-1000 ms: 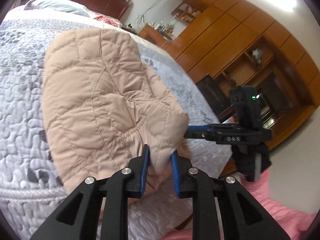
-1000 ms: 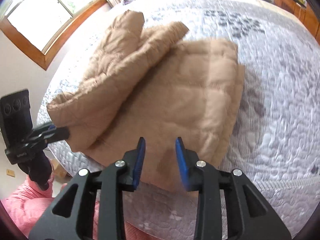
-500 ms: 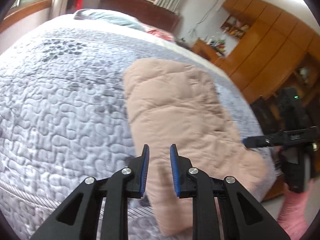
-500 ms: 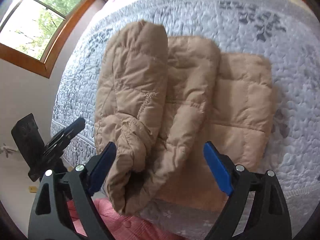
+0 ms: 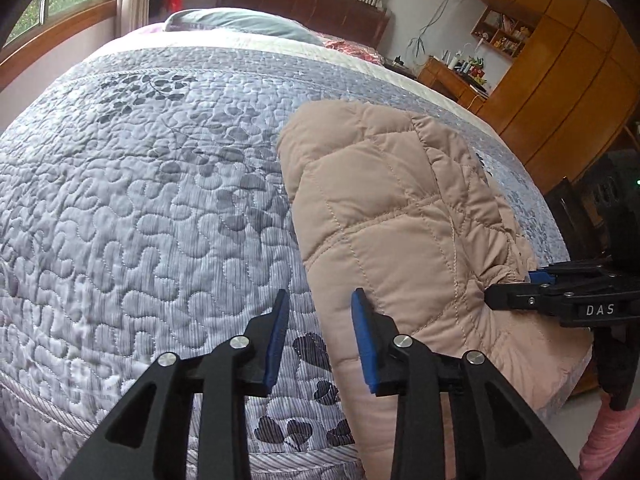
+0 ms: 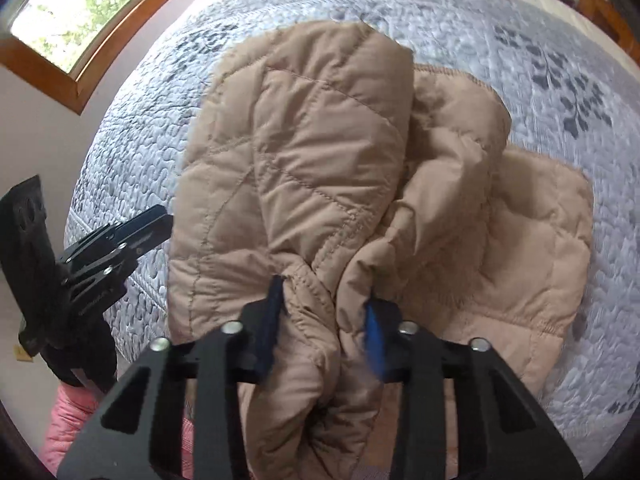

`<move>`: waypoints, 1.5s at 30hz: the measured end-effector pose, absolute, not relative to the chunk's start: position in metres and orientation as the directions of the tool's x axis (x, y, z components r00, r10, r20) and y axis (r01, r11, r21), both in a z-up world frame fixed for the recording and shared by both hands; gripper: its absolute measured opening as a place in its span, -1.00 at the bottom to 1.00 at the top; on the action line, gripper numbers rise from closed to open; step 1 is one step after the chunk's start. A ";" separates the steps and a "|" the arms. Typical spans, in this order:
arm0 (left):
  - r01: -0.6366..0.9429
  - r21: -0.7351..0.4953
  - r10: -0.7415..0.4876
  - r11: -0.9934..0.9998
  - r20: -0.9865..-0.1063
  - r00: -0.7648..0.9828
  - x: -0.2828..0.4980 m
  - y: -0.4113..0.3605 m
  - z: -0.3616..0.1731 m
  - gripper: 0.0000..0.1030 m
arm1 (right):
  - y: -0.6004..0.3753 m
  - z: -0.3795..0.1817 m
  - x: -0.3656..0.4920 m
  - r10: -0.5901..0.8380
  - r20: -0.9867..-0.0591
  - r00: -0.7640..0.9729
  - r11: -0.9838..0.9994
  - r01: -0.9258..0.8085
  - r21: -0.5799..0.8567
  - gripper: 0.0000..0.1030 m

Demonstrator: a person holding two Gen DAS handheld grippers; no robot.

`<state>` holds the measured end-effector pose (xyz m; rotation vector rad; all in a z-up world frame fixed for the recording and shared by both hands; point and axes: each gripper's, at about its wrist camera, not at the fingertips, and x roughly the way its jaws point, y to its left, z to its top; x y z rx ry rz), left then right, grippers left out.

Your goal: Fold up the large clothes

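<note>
A tan quilted jacket [image 5: 400, 208] lies folded lengthwise on the grey patterned bedspread [image 5: 140, 200], near the bed's front right corner. My left gripper [image 5: 320, 294] hovers over the bedspread at the jacket's left edge. Its jaws are opening and nothing is between them. In the right wrist view the jacket [image 6: 304, 152] is bunched into thick folds. My right gripper [image 6: 323, 292] is closing on a bunch of its near end, and the blue pads press into the fabric. From the left wrist view the right gripper [image 5: 510, 285] bites the jacket's right edge. The left gripper [image 6: 162, 224] stands just left of the jacket.
A pillow [image 5: 240, 24] and dark headboard [image 5: 304, 0] are at the far end of the bed. Wooden wardrobes [image 5: 560, 80] and a cluttered desk [image 5: 448, 76] line the right wall. A window [image 6: 72, 12] is on the left. A pink sleeve [image 6: 68, 420] shows below the bed edge.
My left gripper let go of the jacket's fold and swung left over the bedspread, then widened. My right gripper opened wide, moved onto the jacket's near end and closed on it.
</note>
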<state>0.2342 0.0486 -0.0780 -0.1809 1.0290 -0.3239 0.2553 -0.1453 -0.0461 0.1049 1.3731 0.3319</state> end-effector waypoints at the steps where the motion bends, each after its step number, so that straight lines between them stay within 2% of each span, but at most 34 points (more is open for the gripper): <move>1: 0.179 -0.297 -0.346 0.938 -0.809 0.475 0.234 0.049 -0.077 -0.37 | -0.145 -0.041 0.253 0.298 -0.939 0.171 0.945 -0.191 0.265 -0.49; 8: 0.207 -0.300 -0.363 0.931 -0.798 0.481 0.233 0.039 -0.064 -0.34 | -0.164 -0.003 0.238 0.334 -0.900 0.278 0.934 -0.229 0.276 -0.57; 16: 0.295 -0.275 -0.391 0.915 -0.779 0.489 0.229 0.000 -0.045 -0.33 | -0.213 0.020 0.219 0.346 -0.869 0.355 0.938 -0.164 0.306 -0.57; 27: 0.388 -0.237 -0.408 0.891 -0.793 0.453 0.225 -0.052 -0.054 -0.33 | -0.275 -0.029 0.191 0.380 -0.861 0.339 0.921 -0.051 0.387 -0.55; 39: 0.427 -0.190 -0.382 0.884 -0.820 0.427 0.235 -0.083 -0.082 -0.10 | -0.317 -0.105 0.173 0.522 -0.778 0.349 0.821 0.040 0.569 -0.44; 42: 0.414 -0.214 -0.394 0.885 -0.818 0.419 0.237 -0.079 -0.080 -0.08 | -0.312 -0.095 0.170 0.490 -0.795 0.357 0.845 0.032 0.534 -0.28; 44: 0.407 -0.238 -0.411 0.882 -0.811 0.416 0.235 -0.074 -0.074 -0.08 | -0.311 -0.081 0.163 0.446 -0.817 0.366 0.871 0.033 0.491 -0.04; 45: 0.402 -0.257 -0.424 0.879 -0.807 0.411 0.234 -0.070 -0.070 -0.09 | -0.311 -0.071 0.159 0.421 -0.825 0.377 0.885 0.029 0.464 0.00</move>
